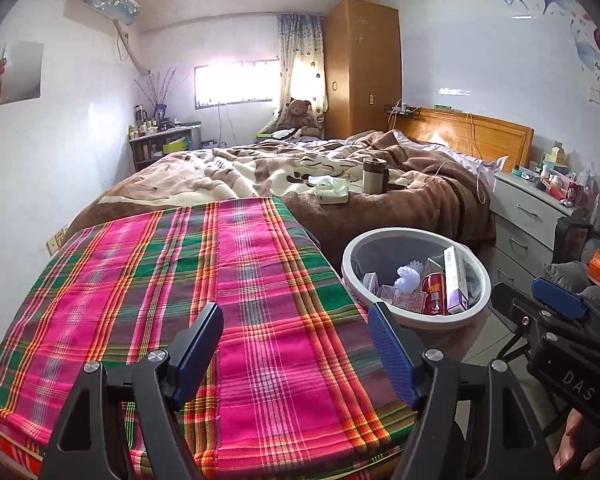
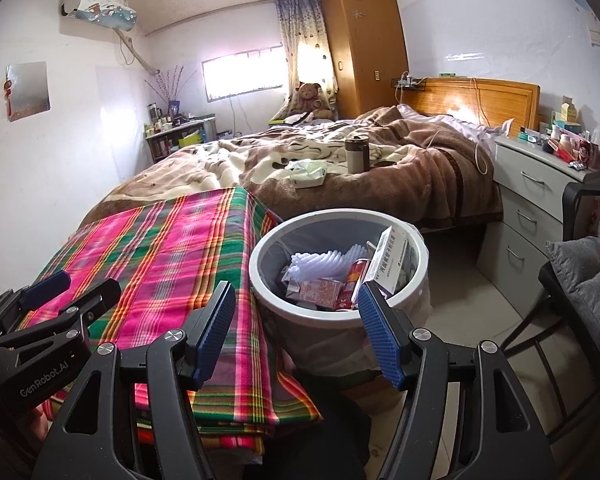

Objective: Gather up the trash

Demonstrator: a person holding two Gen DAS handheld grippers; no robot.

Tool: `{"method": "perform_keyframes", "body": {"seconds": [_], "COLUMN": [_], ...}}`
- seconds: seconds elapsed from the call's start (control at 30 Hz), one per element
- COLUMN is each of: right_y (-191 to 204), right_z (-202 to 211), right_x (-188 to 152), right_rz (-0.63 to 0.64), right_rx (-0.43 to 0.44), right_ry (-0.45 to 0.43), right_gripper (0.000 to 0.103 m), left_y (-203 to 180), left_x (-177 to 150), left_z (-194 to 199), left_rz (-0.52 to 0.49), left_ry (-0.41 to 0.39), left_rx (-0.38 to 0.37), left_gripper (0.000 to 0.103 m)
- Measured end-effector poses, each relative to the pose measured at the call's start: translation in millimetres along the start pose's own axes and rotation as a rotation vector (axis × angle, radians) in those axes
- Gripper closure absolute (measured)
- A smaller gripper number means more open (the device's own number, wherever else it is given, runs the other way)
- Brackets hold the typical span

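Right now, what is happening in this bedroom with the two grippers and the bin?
A person is collecting trash with a gripper in each hand. Both the left gripper and the right gripper are open and hold nothing. The white bin beside the plaid cloth already holds a red can, cartons and a long medicine box. The plaid cloth is bare. On the bed lie a tissue pack and a cup.

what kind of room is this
A lived-in home bedroom, most likely: an unmade bed with a wooden headboard, a tall wooden wardrobe in the corner, and a white chest of drawers beside the bed.
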State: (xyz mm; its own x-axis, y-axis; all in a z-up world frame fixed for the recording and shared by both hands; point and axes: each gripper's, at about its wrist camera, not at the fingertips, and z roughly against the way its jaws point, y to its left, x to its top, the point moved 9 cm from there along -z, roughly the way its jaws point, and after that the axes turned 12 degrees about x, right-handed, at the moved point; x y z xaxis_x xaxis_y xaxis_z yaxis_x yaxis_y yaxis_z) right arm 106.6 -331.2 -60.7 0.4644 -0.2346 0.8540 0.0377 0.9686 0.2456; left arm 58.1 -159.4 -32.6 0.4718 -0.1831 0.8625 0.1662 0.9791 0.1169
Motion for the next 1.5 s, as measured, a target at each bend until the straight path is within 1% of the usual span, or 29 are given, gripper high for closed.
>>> {"method": "perform_keyframes", "body": {"seconds": [1.5], "right_y": [2.3], "right_z": [2.2], "right_x": [3.0], "right_rz": [-0.004], "right_rx": [-0.002], "right_ry": [-0.002], "right_gripper": [0.038], "left_y": [2.9], "left_x": [2.5], "left_z": [2.7], "left_rz": [0.007], "left_ry": [0.001], "left_rx": [0.000], "left_gripper": [0.029]}}
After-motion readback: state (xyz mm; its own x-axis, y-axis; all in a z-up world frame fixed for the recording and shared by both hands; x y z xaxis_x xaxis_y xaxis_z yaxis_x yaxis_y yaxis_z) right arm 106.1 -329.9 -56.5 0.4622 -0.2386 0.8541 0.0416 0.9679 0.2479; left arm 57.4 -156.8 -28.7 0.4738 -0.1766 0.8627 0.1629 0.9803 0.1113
